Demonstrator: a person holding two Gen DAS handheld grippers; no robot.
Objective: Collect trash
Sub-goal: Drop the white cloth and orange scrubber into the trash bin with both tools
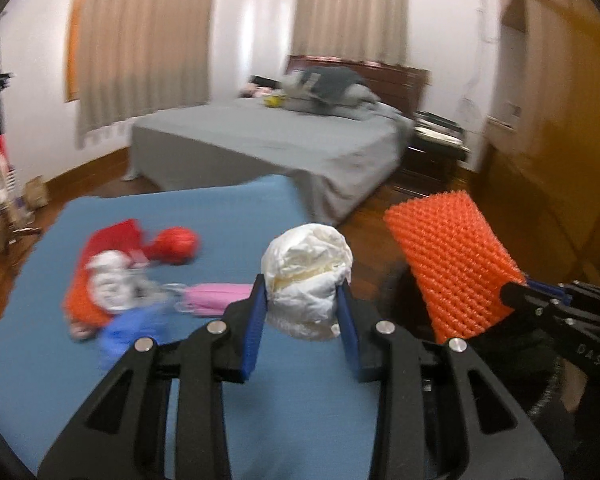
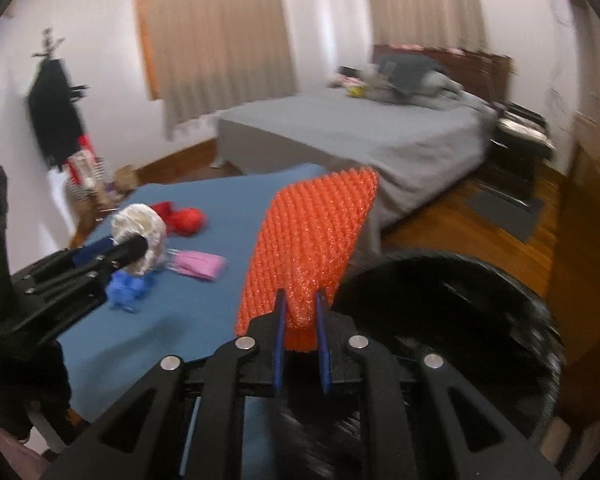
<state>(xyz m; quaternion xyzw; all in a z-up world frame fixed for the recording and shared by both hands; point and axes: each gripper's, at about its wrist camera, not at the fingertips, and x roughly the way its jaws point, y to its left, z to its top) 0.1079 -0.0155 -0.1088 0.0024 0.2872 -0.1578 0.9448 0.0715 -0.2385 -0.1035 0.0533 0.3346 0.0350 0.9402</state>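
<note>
We have trash in both grippers. Our left gripper [image 1: 302, 312] is squeezed on a white wad [image 1: 306, 276] of crumpled paper. The wad sits in the middle of the left picture, standing up between the blue pads, with most of it poking out past the tips. Our right gripper [image 2: 302, 322] is pinched nearly closed on an orange net [image 2: 312, 240]. The net is long, and its long side points up and away from the gripper, toward the top middle of the right picture.

The big thing for the next move is the black bin [image 2: 452, 320]. We see its round rim at the lower right of the right picture, just past the right gripper and under the net. So we think the right gripper is the nearer one, and the net only has to tip a bit to the right and down to go in. The left gripper shows at the far left of that picture, over the desk [image 2: 204, 308], so the wad has farther to go, to the right.

More trash lies on the blue desk: a pink mask [image 1: 216, 298], a blue glove [image 1: 130, 330] and red bits [image 1: 176, 244]. The pictures are blurry, so we cannot tell more.
</note>
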